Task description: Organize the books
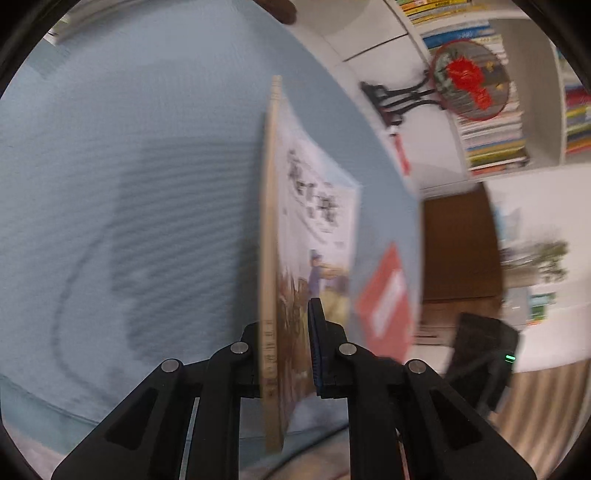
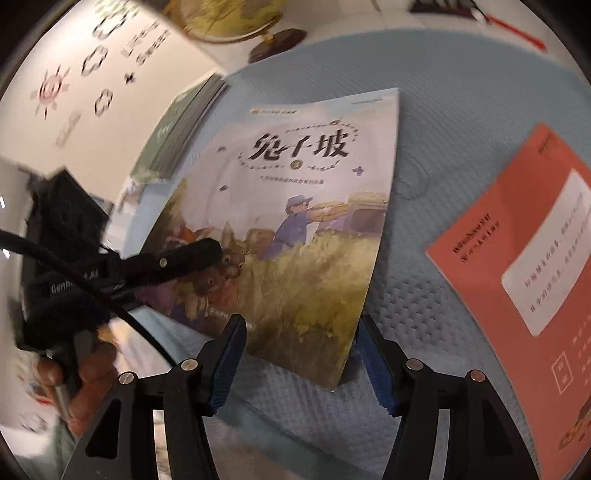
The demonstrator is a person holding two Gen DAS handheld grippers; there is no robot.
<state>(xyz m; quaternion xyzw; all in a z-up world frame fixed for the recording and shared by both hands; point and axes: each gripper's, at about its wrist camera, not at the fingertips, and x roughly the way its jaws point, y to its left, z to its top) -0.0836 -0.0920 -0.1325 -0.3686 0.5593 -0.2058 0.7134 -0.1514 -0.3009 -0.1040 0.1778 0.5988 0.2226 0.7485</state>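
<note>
A picture book with rabbits and a blue-clad figure on its cover [image 2: 306,221] is lifted at a tilt above the pale blue mat [image 2: 461,92]. My left gripper [image 1: 288,325] is shut on its spine edge. In the left wrist view I see the book [image 1: 317,221] almost edge-on. In the right wrist view one of the left gripper's fingers [image 2: 192,254] lies across the cover's left side. My right gripper [image 2: 301,332] is open. The book's lower corner sits between its blue pads [image 2: 373,354], which do not press it. An orange book [image 2: 524,266] lies flat on the mat to the right.
A stack of dark green books [image 2: 184,122] rests at the mat's far left edge, a globe [image 2: 236,18] behind it. White shelves full of books [image 1: 491,122] and a round red fan ornament [image 1: 469,81] stand beyond the table. A hand [image 2: 88,373] holds the left gripper's handle.
</note>
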